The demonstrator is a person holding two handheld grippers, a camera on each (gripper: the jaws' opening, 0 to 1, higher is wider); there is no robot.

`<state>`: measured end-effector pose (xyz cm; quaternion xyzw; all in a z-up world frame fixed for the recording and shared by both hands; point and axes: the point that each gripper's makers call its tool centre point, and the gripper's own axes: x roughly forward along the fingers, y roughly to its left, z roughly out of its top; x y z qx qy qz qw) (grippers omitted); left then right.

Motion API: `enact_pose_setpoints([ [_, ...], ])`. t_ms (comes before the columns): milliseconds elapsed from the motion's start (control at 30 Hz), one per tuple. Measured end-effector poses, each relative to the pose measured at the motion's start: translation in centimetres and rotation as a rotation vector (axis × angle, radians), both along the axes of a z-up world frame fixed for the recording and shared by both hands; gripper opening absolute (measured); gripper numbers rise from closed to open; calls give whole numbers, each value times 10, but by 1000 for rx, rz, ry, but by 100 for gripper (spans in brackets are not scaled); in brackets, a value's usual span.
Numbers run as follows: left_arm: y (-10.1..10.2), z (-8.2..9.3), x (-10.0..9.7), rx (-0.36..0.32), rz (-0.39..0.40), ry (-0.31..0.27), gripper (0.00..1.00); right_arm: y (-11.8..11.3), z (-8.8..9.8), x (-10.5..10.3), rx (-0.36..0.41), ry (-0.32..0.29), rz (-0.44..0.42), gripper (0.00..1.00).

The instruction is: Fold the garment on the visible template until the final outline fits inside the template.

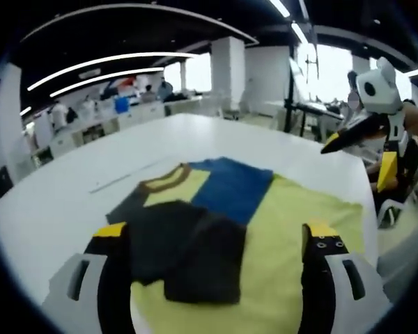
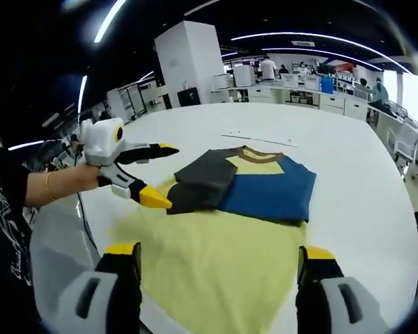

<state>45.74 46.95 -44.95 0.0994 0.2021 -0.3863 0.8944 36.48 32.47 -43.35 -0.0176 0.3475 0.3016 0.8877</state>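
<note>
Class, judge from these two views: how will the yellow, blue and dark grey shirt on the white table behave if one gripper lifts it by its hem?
The yellow, blue and dark grey shirt probably droops: its dark sleeve already lies folded flat. It looks thin, so likely light. Lifting may undo that fold.

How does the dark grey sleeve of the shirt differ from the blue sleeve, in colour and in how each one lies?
The dark grey sleeve is charcoal; the blue sleeve is bright blue. The grey sleeve is folded inward over the yellow body of the shirt, toward the left gripper; the blue sleeve also lies on the body, but on the far side from that gripper. The two sleeves meet near the middle, below the brown collar. Both lie flat on the white table.
</note>
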Motion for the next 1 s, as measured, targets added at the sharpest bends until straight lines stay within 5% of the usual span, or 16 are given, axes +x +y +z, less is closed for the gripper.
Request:
enact_pose_setpoints([
  [433,27,17,-22,17,-35,-24,99,44,2,19,-3,-34,110,88],
  [1000,55,13,-52,57,-23,-23,99,114,0,45,36,-52,271,77],
])
